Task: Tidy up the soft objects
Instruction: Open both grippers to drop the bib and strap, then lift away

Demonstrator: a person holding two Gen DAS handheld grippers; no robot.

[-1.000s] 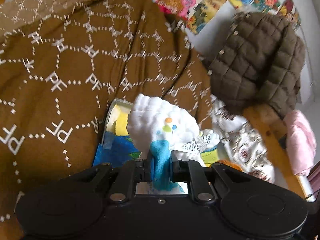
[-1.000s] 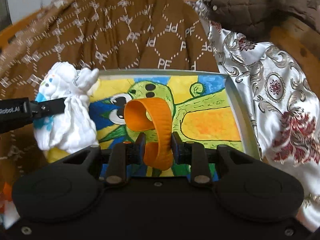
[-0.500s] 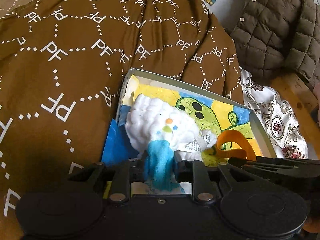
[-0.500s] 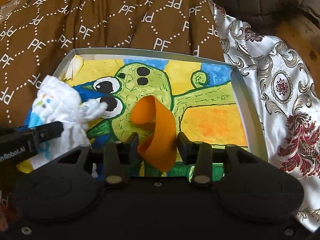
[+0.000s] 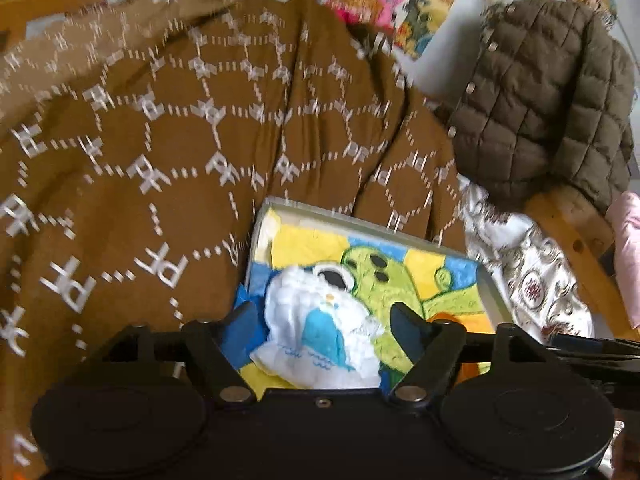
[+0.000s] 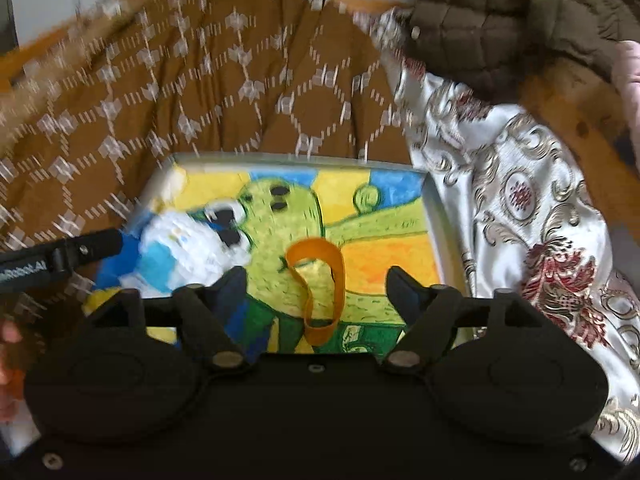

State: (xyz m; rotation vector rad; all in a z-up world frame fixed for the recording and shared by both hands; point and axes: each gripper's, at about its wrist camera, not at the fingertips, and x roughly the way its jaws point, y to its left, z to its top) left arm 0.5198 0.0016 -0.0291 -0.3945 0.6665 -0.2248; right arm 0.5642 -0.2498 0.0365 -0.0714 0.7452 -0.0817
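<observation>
Release step, I judge: both the left gripper [image 5: 324, 316] and right gripper [image 6: 316, 288] have fingers spread wide, white plush toy [image 5: 320, 332] and orange band [image 6: 318, 284] lying inside the tray [image 6: 438, 216], so next comes pulling clear.

I see a fluffy white plush toy [image 5: 316, 332] and a matt orange band [image 6: 318, 280] in a dull metal tray [image 6: 446, 220]. Around it I see brown printed cloth [image 5: 180, 160], glossy silver satin [image 6: 520, 200], a quilted jacket [image 5: 540, 100] and bare wood [image 5: 580, 240].
</observation>
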